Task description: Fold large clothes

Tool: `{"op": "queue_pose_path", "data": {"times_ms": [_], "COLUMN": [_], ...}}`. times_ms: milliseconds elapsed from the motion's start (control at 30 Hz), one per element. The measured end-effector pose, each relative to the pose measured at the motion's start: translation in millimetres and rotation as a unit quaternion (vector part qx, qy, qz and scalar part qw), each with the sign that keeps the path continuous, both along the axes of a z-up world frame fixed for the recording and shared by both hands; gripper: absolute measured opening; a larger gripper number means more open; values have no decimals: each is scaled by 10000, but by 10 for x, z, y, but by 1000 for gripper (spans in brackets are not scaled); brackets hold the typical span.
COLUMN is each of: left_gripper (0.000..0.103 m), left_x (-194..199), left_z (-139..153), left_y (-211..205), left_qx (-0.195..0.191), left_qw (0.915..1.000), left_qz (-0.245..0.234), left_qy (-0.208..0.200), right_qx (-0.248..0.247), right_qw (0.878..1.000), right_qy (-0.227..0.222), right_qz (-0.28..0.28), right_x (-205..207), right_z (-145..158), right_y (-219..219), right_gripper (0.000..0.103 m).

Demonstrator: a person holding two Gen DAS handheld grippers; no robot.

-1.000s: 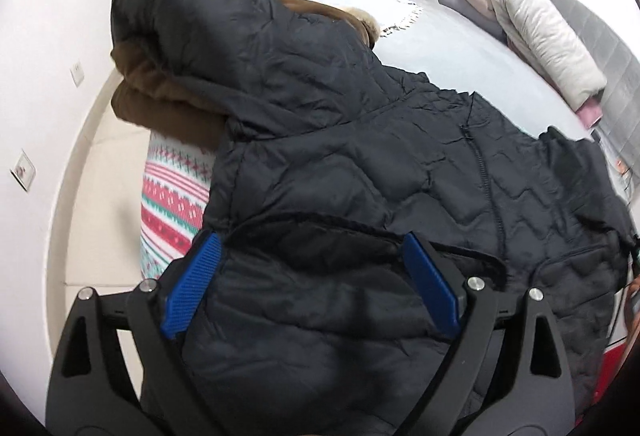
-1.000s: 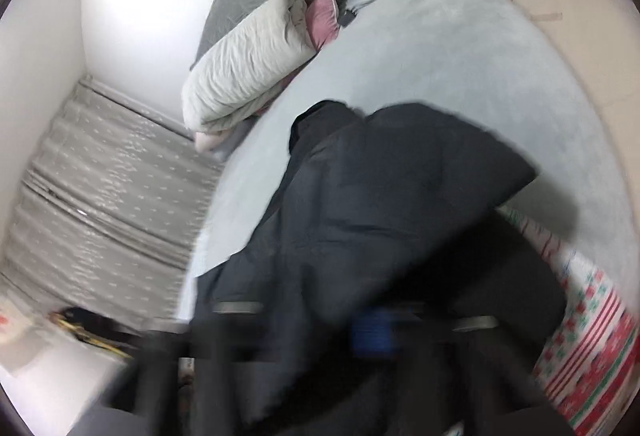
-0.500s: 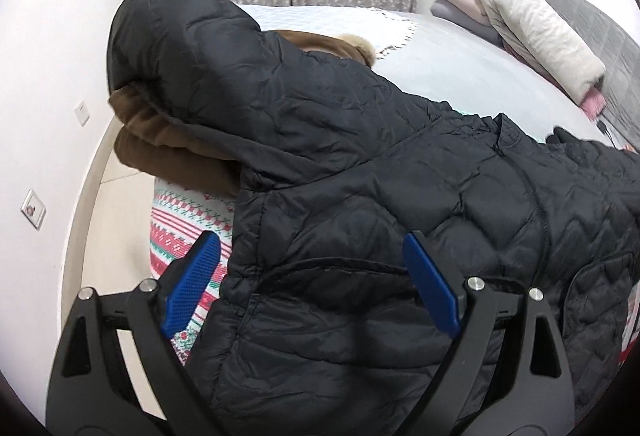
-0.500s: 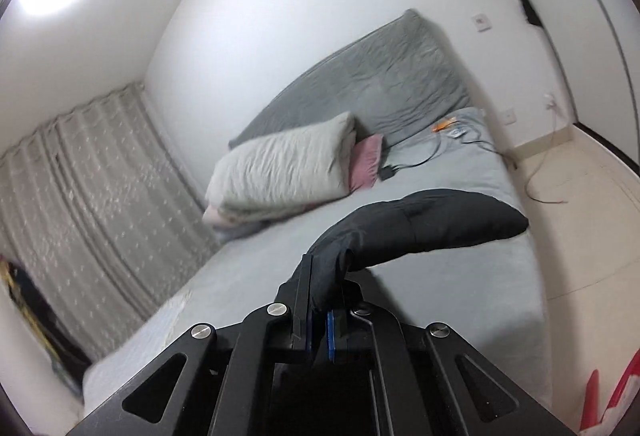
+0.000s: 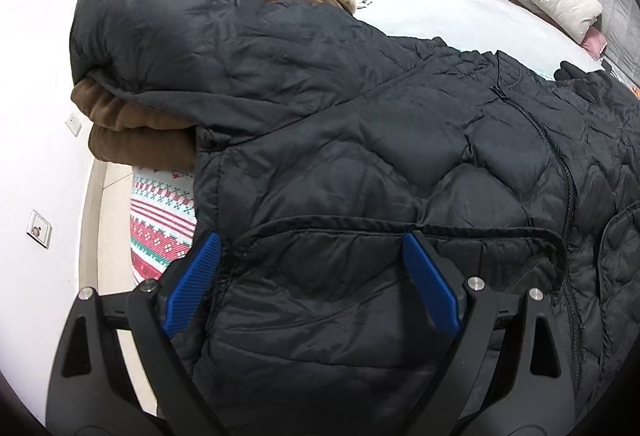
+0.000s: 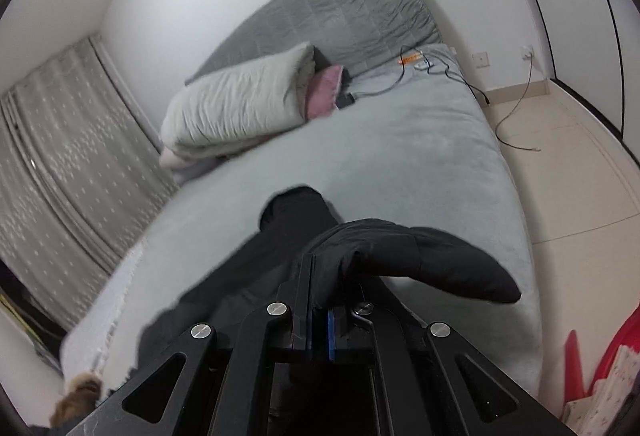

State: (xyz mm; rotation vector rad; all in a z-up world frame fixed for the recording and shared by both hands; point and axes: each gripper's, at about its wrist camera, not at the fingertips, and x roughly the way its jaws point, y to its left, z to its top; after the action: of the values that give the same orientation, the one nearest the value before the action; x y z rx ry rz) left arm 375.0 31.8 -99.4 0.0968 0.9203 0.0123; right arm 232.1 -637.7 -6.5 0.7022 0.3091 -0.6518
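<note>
On the grey bed (image 6: pixel 420 164), right gripper (image 6: pixel 318 300) clenches the black jacket (image 5: pixel 360 140); left gripper (image 5: pixel 312 276) gapes wide above it.

A black quilted jacket (image 5: pixel 360 156) covers a brown coat (image 5: pixel 136 132) and a red-and-green patterned blanket (image 5: pixel 160 220).

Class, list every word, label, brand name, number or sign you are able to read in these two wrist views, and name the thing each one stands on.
None can be read.
Black quilted puffer jacket: no label or logo shows.
Red, white and green patterned blanket: woven motifs only, no letters.
Orange item at the head of the grey bed: too small and blurred.
</note>
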Motion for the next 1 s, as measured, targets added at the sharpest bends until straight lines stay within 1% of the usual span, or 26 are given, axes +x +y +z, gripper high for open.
{"op": "queue_pose_path", "data": {"times_ms": [67,167,233,300,433,467,600,633,700,767,800,867,933,1000], "left_gripper": [92,92,92,92,92,92,92,92,92,92,92,92,92,92], "left_x": [-23,-56,-54,-51,-60,-56,-56,-53,-58,-66,-73,-85,-98,-117], "left_z": [70,145,159,178,253,266,307,320,351,374,376,374,374,386], "left_y": [20,38,45,75,163,191,298,328,384,425,450,483,510,534], "left_qx": [-19,120,101,-15,-187,-211,-352,-404,-521,-622,-666,-718,-744,-725], "left_qw": [9999,9996,9997,9998,9994,9993,9988,9986,9979,9973,9970,9968,9966,9966], "left_qz": [10,31,-39,-65,-111,-117,-111,-107,-85,-65,-60,-47,-63,-76], "left_qy": [-103,-241,-204,-174,-259,-283,-334,-334,-368,-384,-379,-357,-344,-382], "right_qx": [-180,-556,-835,-1141,-1695,-1853,-2272,-2294,-2248,-2167,-2152,-2125,-2229,-2241], "right_qw": [9994,9947,9898,9845,9676,9609,9378,9325,9273,9222,9205,9122,9024,8894], "right_qy": [-301,-832,-1058,-1155,-1337,-1369,-1272,-1198,-980,-657,-527,-145,308,958], "right_qz": [7,255,467,657,1312,1537,2299,2521,2827,3135,3220,3502,3674,3868], "right_x": [-70,-73,-82,-4,252,355,814,978,1280,1608,1730,1988,2127,2318], "right_z": [168,507,718,906,1232,1299,1459,1448,1363,1165,1048,679,298,-162], "right_y": [92,327,530,804,1533,1765,2619,2859,3238,3649,3781,4086,4408,4635], "right_gripper": [4,4,4,4,4,4,4,4,4,4,4,4,5,6]}}
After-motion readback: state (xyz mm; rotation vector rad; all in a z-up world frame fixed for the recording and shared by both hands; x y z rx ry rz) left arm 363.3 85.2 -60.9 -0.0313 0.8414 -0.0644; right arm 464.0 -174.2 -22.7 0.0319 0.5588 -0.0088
